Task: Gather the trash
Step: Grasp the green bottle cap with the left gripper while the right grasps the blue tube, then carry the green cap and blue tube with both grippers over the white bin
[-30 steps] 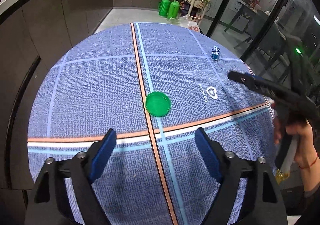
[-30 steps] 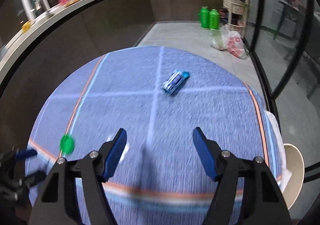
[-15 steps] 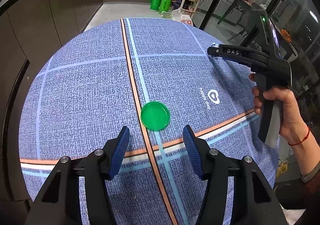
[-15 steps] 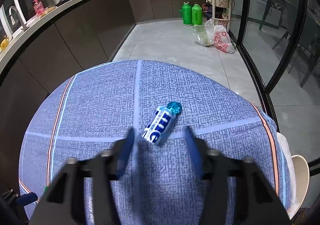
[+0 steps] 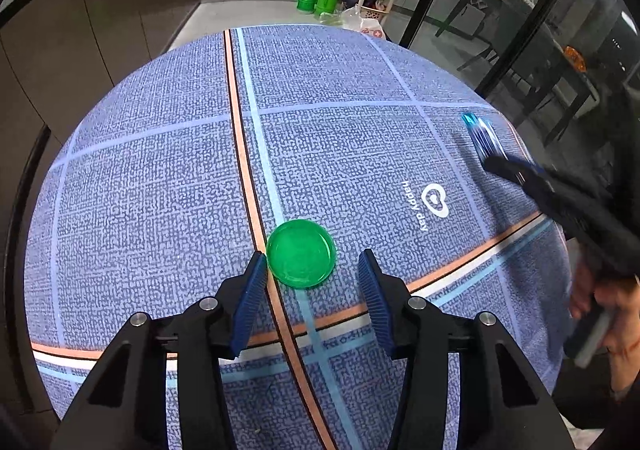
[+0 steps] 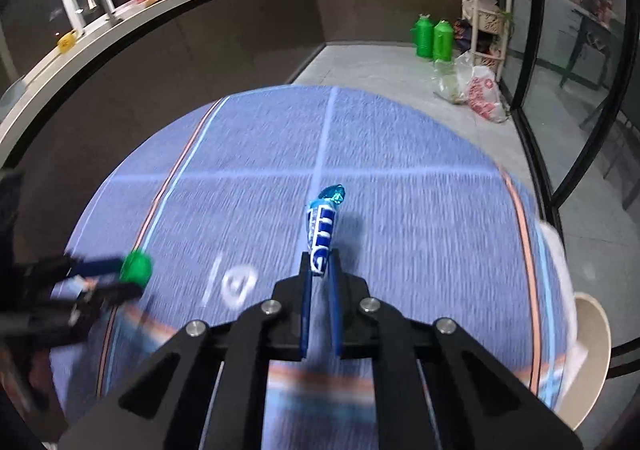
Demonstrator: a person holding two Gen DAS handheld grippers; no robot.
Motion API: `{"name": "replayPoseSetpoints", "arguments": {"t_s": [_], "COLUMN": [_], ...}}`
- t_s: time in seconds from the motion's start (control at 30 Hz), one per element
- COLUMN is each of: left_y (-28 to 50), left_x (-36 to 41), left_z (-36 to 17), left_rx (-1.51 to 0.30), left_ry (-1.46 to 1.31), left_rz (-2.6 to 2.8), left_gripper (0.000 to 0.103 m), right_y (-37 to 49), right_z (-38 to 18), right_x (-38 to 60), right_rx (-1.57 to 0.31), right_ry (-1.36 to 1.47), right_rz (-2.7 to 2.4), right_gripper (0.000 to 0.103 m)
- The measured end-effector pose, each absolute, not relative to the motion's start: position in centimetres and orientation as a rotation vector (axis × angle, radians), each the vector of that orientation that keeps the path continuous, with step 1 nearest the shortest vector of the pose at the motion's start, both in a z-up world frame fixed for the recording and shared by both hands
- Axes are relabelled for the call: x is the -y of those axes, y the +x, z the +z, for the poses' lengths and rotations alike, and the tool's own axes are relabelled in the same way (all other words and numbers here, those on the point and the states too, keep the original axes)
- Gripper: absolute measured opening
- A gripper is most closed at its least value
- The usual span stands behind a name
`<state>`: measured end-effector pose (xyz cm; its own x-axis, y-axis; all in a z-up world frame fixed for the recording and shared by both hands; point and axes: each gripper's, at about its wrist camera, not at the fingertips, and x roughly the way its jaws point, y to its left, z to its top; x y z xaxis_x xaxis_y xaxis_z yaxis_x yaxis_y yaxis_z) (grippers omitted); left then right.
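Both fingers of right hand-held gripper (image 6: 320, 270) around wrapper (image 6: 323, 234)

Round tabletop (image 5: 160, 177) under blue woven cloth (image 5: 340, 137) crossed by orange and pale stripes; green lid (image 5: 301, 258) flat near the middle stripe.

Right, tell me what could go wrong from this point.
The right tongs pinch only the near end of the blue wrapper, so it may slip out. The left tongs are open around the flat green lid; closing on so thin a disc could skid it along the tablecloth.
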<state>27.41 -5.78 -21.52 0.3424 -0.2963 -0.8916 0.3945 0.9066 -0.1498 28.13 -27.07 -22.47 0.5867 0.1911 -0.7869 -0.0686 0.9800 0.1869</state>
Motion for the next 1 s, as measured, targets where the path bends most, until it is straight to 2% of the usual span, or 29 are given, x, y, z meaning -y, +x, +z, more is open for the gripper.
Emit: {"name": "replayPoseSetpoints", "arguments": {"t_s": [0.4,0.5,0.73,1.0], "left_y": [26.9,26.1,24.7,19.3], "left_x": [8.2,9.0,9.7,15.3], "left_z": [-22.0,-22.1,-21.2,-18.4], "left_rx": [-1.086,-1.066,-1.063,-0.980], "left_ry": [0.218,0.262,0.236,0.285], "left_rz": [-0.378,-0.357,-0.370,-0.521], "left_gripper": [0.044,0.034,0.034,0.034], "right_y": [20.4,19.1,16.9,12.4], "right_z": [-21.1,-20.8,-19.3,-18.9], "right_x": [26.2,26.8,28.0,31.4], "right_rx": [-0.921,-0.912,-0.876,-0.842], "right_ry": [0.142,0.150,0.158,0.197], "right_rz": [0.231,0.230,0.248,0.219], "right_gripper": [0.010,0.010,0.010,0.010]}}
